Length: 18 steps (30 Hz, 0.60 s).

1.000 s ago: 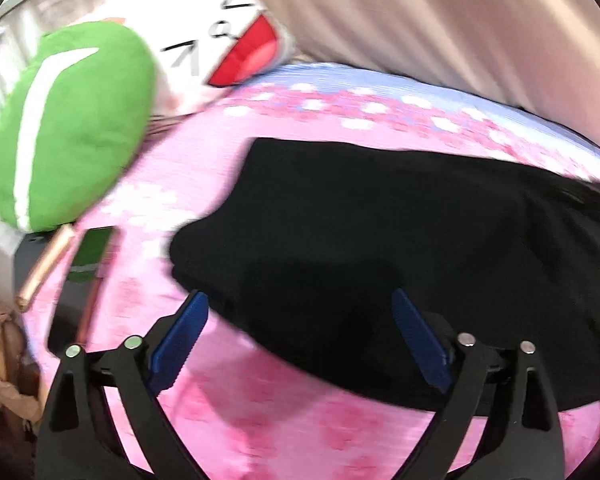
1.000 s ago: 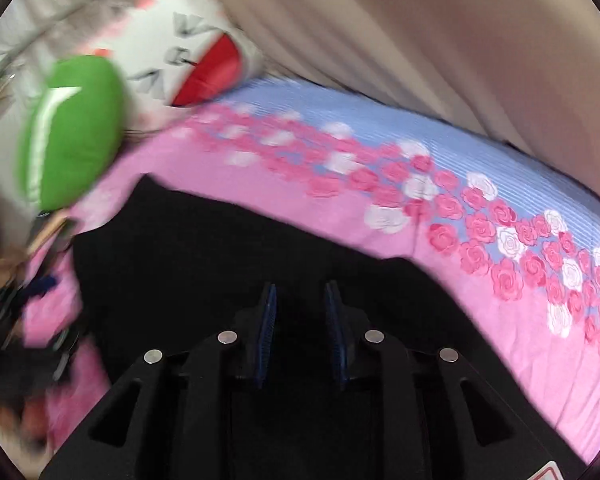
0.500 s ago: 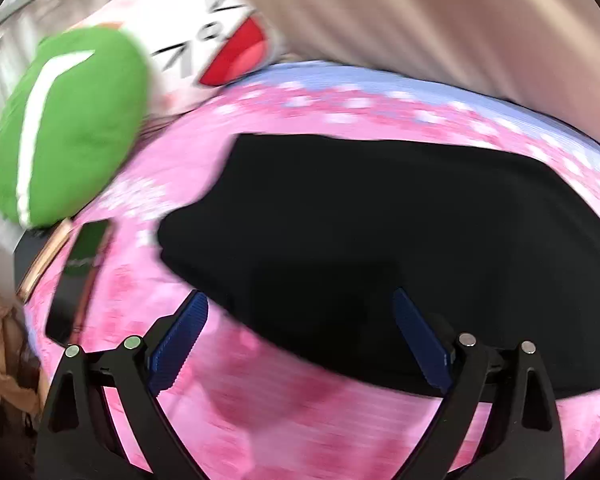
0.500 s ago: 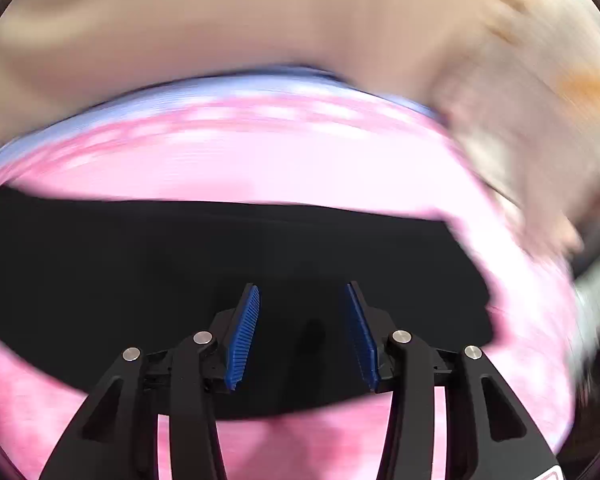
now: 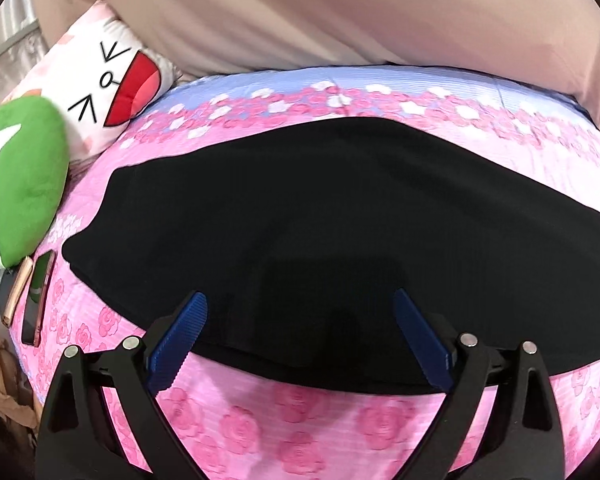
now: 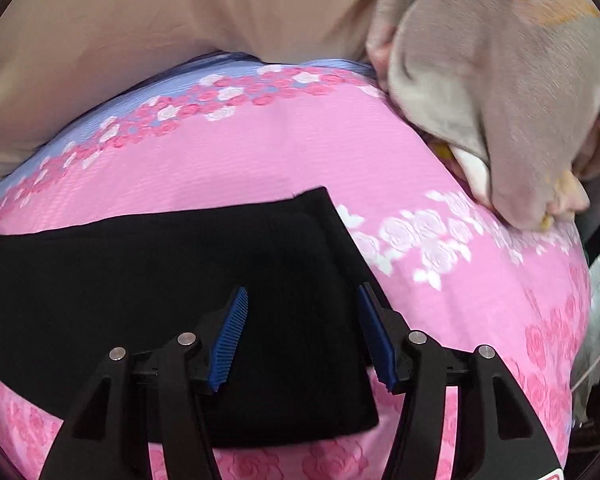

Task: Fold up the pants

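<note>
Black pants (image 6: 148,280) are lying flat w/ long axis running L–R, right gripper (image 6: 300,336) opening empty over their end, left gripper (image 5: 300,340) gaping wide, holding nothing.

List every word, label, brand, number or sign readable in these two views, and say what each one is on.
No readable text in either view.
White pillow: a drawn cartoon face only, with angle-mark eyes and a red mouth; no letters.
Green cushion: a plain white stripe, no wording.
Right claw: a red-edged sticker at the right wrist view's bottom corner, cut off and unreadable.
</note>
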Each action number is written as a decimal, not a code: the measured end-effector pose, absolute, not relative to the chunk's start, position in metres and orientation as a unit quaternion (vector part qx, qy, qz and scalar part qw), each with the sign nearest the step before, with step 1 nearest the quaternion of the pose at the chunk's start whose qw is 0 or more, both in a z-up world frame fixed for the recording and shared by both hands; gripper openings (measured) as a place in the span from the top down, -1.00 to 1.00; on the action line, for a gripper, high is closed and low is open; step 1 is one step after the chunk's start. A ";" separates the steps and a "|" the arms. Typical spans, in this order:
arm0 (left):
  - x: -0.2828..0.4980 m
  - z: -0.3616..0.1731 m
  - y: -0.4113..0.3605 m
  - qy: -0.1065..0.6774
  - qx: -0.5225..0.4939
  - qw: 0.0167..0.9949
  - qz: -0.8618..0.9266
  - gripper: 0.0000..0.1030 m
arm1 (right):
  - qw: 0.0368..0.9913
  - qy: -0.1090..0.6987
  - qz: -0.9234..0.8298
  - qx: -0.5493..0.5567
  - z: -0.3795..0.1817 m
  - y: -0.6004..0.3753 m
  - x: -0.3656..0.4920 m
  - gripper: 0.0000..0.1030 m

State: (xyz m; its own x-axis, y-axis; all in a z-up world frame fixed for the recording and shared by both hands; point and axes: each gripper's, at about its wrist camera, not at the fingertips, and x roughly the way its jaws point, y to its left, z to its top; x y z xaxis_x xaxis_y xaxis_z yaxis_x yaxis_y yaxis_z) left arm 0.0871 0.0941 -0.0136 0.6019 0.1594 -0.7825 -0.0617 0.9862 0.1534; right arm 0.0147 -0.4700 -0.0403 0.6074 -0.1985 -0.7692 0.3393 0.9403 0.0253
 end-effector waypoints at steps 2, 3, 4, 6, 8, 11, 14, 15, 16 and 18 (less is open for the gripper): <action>0.088 -0.012 0.086 0.441 0.060 0.894 0.058 -0.79 | 0.897 0.412 -0.135 0.082 -0.041 -0.471 0.022 0.19; 0.089 -0.011 0.082 0.440 0.063 0.894 0.058 -0.79 | 0.898 0.414 -0.121 0.087 -0.042 -0.471 0.025 0.39; 0.089 -0.010 0.079 0.439 0.065 0.894 0.059 -0.79 | 0.899 0.414 -0.113 0.091 -0.041 -0.472 0.027 0.73; 0.091 -0.009 0.075 0.439 0.070 0.893 0.062 -0.80 | 0.905 0.402 -0.113 0.083 -0.027 -0.472 0.029 0.85; 0.092 -0.006 0.070 0.437 0.076 0.894 0.062 -0.80 | 0.920 0.369 -0.117 0.067 0.003 -0.473 0.027 0.85; 0.091 -0.005 0.063 0.432 0.085 0.896 0.060 -0.80 | 0.923 0.358 -0.128 0.054 0.014 -0.480 0.032 0.84; 0.092 -0.012 0.061 0.434 0.087 0.894 0.064 -0.83 | 0.892 0.426 -0.141 0.050 -0.042 -0.494 0.057 0.74; 0.093 -0.016 0.062 0.441 0.089 0.891 0.069 -0.83 | 0.906 0.396 -0.143 0.047 -0.041 -0.492 0.052 0.67; 0.094 -0.018 0.064 0.445 0.089 0.888 0.071 -0.83 | 0.904 0.398 -0.149 0.046 -0.038 -0.490 0.050 0.61; 0.092 -0.020 0.069 0.448 0.085 0.887 0.075 -0.83 | 0.908 0.381 -0.161 0.064 -0.019 -0.485 0.039 0.60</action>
